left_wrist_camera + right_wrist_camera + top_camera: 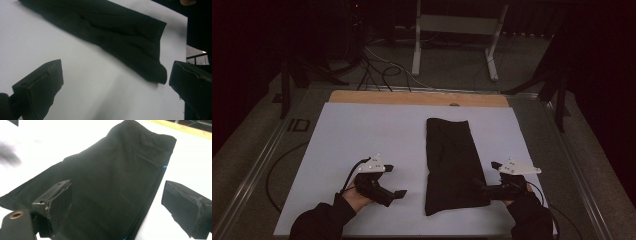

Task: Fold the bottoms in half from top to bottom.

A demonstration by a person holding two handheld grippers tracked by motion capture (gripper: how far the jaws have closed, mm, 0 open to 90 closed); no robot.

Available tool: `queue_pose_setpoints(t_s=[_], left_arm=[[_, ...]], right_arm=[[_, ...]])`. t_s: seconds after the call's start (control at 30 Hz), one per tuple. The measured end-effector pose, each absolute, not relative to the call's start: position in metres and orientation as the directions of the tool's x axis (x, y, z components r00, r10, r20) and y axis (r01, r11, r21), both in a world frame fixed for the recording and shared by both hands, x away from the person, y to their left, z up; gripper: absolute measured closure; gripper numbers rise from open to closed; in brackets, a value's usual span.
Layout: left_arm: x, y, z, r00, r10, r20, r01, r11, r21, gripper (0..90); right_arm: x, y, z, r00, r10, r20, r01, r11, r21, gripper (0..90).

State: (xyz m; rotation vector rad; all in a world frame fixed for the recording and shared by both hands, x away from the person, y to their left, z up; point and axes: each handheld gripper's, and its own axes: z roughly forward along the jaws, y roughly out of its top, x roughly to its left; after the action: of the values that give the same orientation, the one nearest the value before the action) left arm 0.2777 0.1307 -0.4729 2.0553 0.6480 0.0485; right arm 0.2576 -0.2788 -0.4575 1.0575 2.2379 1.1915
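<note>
Black fabric, a folded garment (453, 165), lies flat on the white table sheet (362, 135), between the two grippers. The right gripper (484, 187) rests over the garment's near right edge; its jaws stand wide apart, holding nothing, with the cloth directly beneath and ahead of them. The left gripper (398, 196) hovers over bare sheet, near the garment but apart from it; its jaws are likewise spread and empty. No legible brand or label on the cloth; a small blue mark (164, 166) shows at its edge ahead of the right gripper. Faint lettering, apparently "ID" (298, 125), sits well beyond the left gripper. Wooden table edge (412, 98) lies past the garment; nothing obstructs either gripper.
</note>
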Motion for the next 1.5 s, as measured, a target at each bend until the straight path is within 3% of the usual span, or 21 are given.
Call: queue_pose_setpoints(t_s=[0.77, 1.5], left_arm=[[0.316, 0.118, -0.442, 0.847, 0.474, -0.241, 0.446, -0.387, 0.807, 0.0], [0.357, 0.097, -0.448, 0.808, 0.543, -0.230, 0.484, -0.389, 0.784, 0.0]], right_arm=[[0.301, -0.259, -0.424, -0.656, 0.754, -0.039, 0.376, 0.372, 0.849, 10.0], [0.363, -0.255, -0.431, -0.610, 0.792, 0.015, 0.449, 0.330, 0.831, 10.0]])
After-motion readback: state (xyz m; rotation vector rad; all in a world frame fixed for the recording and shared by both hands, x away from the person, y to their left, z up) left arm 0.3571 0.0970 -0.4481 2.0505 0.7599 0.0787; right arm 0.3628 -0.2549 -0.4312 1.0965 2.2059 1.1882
